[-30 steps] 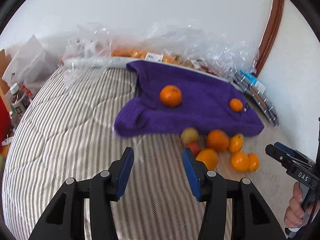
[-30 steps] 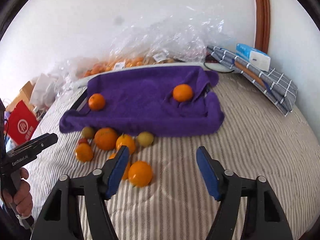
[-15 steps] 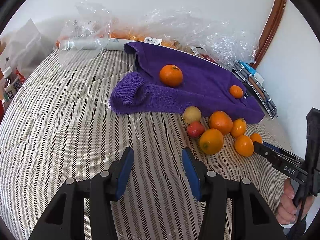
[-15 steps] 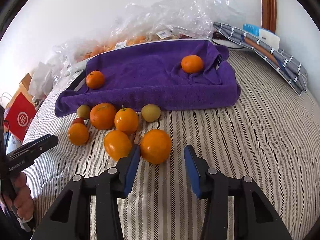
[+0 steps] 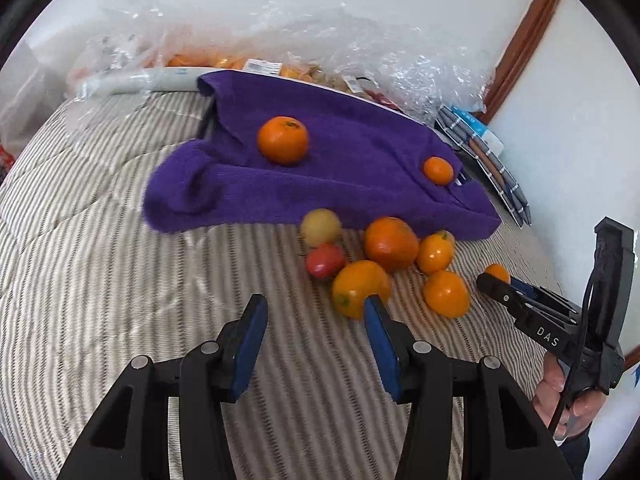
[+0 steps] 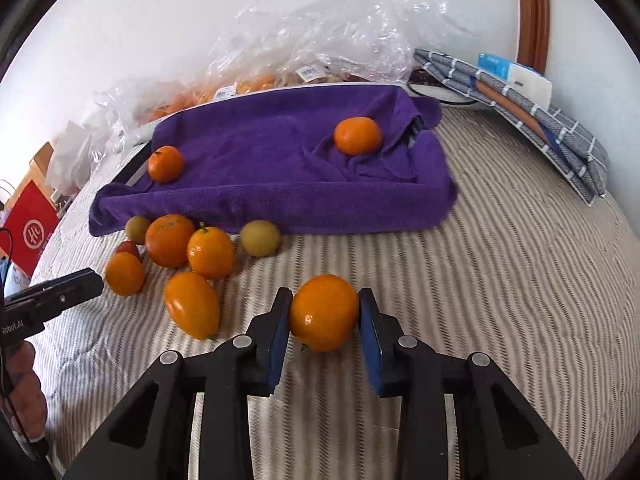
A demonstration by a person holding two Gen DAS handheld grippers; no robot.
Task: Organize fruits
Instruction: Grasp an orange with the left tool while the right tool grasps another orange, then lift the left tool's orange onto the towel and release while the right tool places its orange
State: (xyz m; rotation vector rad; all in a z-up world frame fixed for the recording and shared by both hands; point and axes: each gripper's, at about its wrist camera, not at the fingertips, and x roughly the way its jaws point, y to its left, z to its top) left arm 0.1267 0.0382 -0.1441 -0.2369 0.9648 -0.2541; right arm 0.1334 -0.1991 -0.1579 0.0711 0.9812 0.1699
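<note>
A purple towel [image 6: 280, 160] lies on the striped bed with two oranges on it, one [image 6: 357, 135] to the right and one [image 6: 165, 163] to the left. A cluster of orange, yellow and red fruits [image 6: 188, 252] lies in front of the towel. My right gripper [image 6: 324, 316] is shut on an orange fruit [image 6: 323, 312] just above the bed. My left gripper [image 5: 314, 332] is open and empty, close to an orange fruit [image 5: 358, 292] of the cluster; the towel [image 5: 340, 176] lies beyond it.
Clear plastic bags of fruit [image 6: 280, 68] lie against the wall behind the towel. A folded grey checked cloth [image 6: 532, 112] with a white box sits at the right. A red bag [image 6: 28, 232] stands off the bed's left side.
My right gripper moved forward and closed on the nearest orange fruit. My left gripper moved closer to the fruit cluster and stayed open.
</note>
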